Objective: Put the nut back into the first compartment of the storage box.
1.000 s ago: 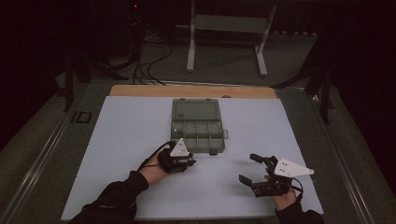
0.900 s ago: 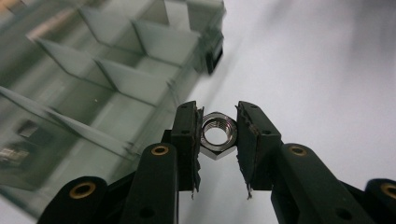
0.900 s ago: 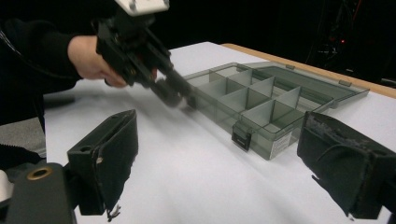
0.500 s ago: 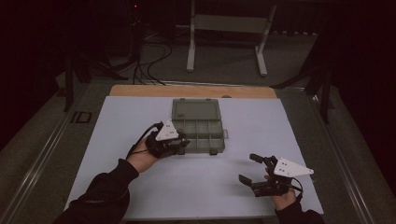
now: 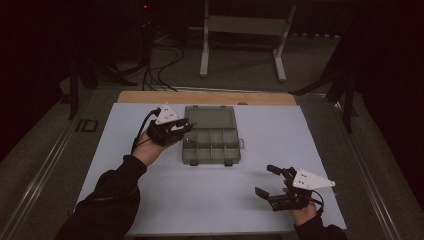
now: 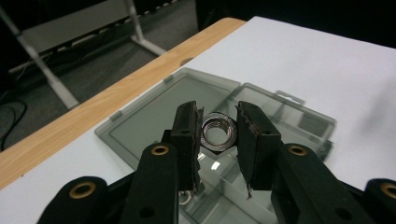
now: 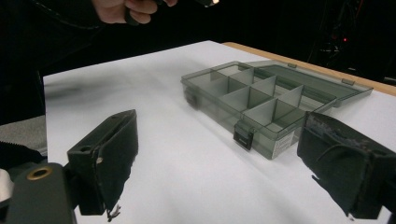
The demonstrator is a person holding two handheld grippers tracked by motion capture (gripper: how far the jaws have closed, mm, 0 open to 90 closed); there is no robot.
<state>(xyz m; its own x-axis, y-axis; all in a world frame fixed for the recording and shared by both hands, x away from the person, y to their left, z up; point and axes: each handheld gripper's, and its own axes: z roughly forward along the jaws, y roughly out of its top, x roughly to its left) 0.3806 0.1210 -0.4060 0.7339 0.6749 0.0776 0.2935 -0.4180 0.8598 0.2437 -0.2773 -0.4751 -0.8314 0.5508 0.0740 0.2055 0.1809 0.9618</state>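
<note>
Left gripper view: left tongs (image 6: 218,133) clamp a hex nut (image 6: 217,132), bore facing the camera; right tongs (image 7: 233,163) wide.

Left gripper (image 5: 176,131) raised, fingers (image 6: 187,133) clamped together on something small, right gripper (image 5: 276,182) low, fingers (image 7: 109,151) spread wide

We've got one camera high up looking down the table (image 5: 150,210); two ride the grippers up close, both catching the compartment box (image 5: 212,135).
</note>
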